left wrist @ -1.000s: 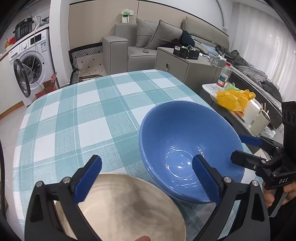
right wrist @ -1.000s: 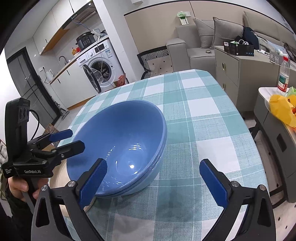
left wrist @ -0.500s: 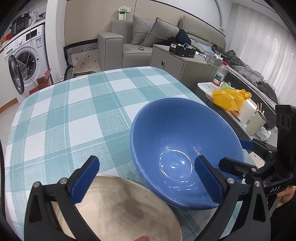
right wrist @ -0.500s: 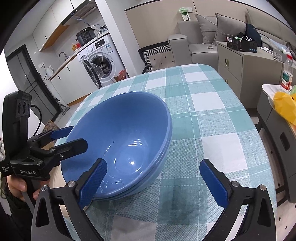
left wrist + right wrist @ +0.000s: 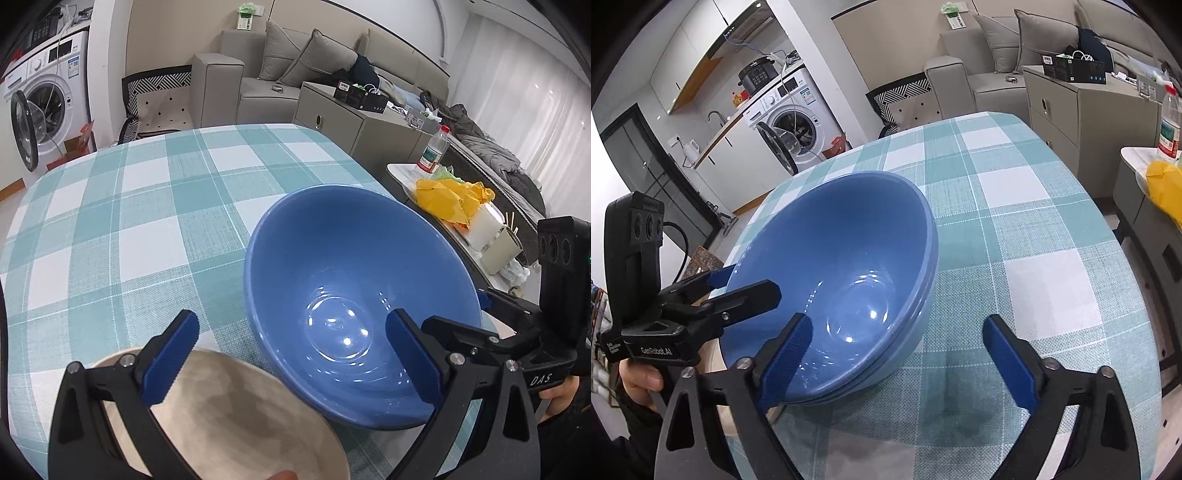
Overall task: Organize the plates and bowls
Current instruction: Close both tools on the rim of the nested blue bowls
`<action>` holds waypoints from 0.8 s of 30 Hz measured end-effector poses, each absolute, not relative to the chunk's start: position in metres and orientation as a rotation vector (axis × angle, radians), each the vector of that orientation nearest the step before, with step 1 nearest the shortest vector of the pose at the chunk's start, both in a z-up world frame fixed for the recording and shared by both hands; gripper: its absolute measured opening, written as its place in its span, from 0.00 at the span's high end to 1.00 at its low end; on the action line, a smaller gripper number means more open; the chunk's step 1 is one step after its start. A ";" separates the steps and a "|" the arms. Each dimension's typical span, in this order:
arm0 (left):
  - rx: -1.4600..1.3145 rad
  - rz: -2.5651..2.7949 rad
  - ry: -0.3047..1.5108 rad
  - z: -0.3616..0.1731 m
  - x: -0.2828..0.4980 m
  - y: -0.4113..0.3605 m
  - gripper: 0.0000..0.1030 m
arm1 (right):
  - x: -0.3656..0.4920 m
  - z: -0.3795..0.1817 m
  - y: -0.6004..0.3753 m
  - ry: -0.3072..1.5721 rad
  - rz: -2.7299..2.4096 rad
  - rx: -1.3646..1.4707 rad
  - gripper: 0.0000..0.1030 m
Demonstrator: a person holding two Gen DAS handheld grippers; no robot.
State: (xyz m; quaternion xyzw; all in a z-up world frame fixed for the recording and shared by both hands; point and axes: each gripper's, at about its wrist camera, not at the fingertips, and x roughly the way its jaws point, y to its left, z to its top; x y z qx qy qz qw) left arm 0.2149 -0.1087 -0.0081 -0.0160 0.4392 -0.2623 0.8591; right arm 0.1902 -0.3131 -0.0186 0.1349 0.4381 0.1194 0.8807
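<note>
A stack of nested blue bowls (image 5: 351,266) (image 5: 842,251) sits on the teal checked tablecloth (image 5: 147,221), and it looks tilted. A beige plate (image 5: 229,417) lies at the near left, beside the bowls. My left gripper (image 5: 293,358) hangs over the plate and the bowls' left rim. Its jaws are closing, with one finger inside the top bowl and no pad pressing. My right gripper (image 5: 897,362) straddles the bowls' right wall, one finger inside and one over the cloth. Its jaws are closing too, without touching the wall.
The table's right edge drops off toward a grey cabinet (image 5: 343,118) and a side table with a yellow bag (image 5: 454,199) and a bottle (image 5: 432,153). A sofa and a washing machine (image 5: 40,107) stand beyond. A hand (image 5: 639,380) holds each gripper's handle.
Both grippers have drawn slightly closer around the blue bowls. The right gripper's fingers stand a little narrower than before.
</note>
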 end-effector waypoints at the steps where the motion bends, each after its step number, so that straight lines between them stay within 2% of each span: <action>1: -0.043 -0.559 0.927 -0.009 0.215 -0.109 0.10 | 0.191 -0.019 -0.313 0.916 0.257 0.286 0.14; 2: -0.047 -0.567 0.934 -0.009 0.215 -0.109 0.12 | 0.192 -0.019 -0.312 0.916 0.265 0.288 0.18; 3: -0.051 -0.579 0.941 -0.010 0.215 -0.110 0.20 | 0.193 -0.019 -0.312 0.915 0.268 0.288 0.20; 7: -0.044 -0.596 0.941 -0.009 0.213 -0.113 0.34 | 0.193 -0.016 -0.311 0.899 0.274 0.293 0.22; 9: -0.044 -0.604 0.932 -0.008 0.211 -0.114 0.35 | 0.193 -0.015 -0.311 0.887 0.275 0.299 0.29; 13: -0.032 -0.597 0.922 -0.006 0.211 -0.115 0.41 | 0.192 -0.013 -0.311 0.882 0.275 0.296 0.36; 20: -0.021 -0.571 0.919 -0.006 0.209 -0.111 0.51 | 0.189 -0.009 -0.306 0.860 0.267 0.264 0.41; 22: -0.019 -0.562 0.917 -0.006 0.209 -0.112 0.54 | 0.189 -0.009 -0.306 0.860 0.252 0.253 0.45; 24: -0.011 -0.551 0.915 -0.006 0.208 -0.112 0.55 | 0.189 -0.008 -0.305 0.864 0.231 0.227 0.54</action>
